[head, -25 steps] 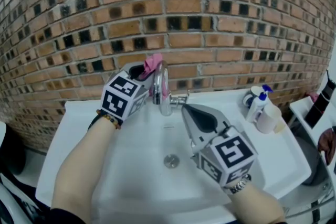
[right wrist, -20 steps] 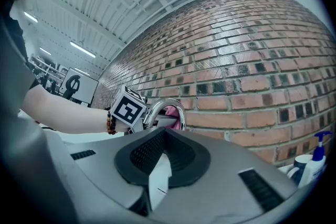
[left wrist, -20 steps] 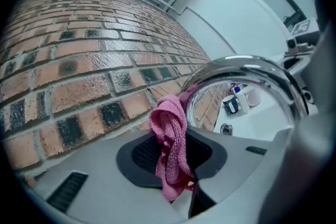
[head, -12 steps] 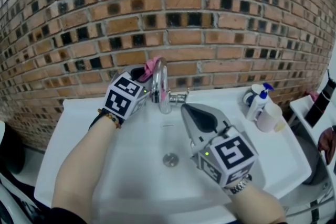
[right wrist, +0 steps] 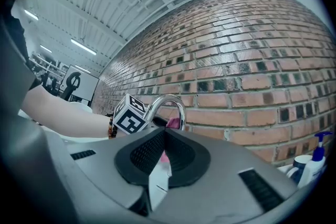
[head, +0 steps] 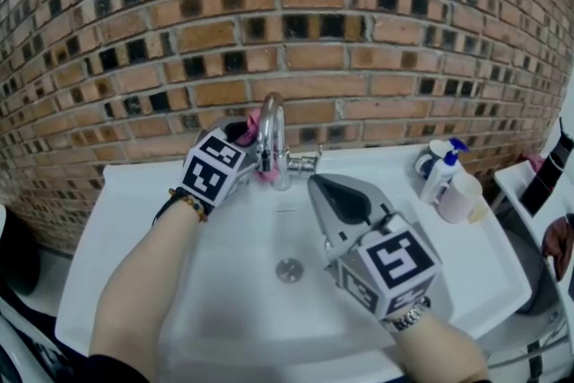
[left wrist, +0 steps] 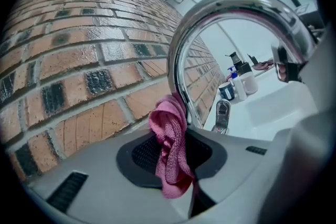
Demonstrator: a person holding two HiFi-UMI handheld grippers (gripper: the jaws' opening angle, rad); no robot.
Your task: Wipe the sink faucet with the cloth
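Note:
A chrome arched faucet (head: 273,139) stands at the back of the white sink (head: 152,274), before a brick wall. My left gripper (head: 249,139) is shut on a pink cloth (head: 256,130) and presses it against the lower back of the faucet's upright pipe. In the left gripper view the pink cloth (left wrist: 170,152) hangs bunched between the jaws beside the faucet (left wrist: 181,71). My right gripper (head: 316,186) hovers over the basin, right of the faucet, shut and empty. Past its closed jaws, the right gripper view shows the faucet (right wrist: 169,104) and the left gripper's marker cube (right wrist: 129,116).
The faucet's lever handle (head: 305,162) sticks out to the right. A drain (head: 289,269) sits in the basin's middle. A spray bottle (head: 441,175), a dark cup (head: 429,166) and a pale cup (head: 459,200) stand on the sink's right rear corner. A dark thing leans at the far right edge.
My left gripper has slid down the faucet's pipe with the pink cloth, from near the top of the arch toward the base. The right gripper has stayed put.

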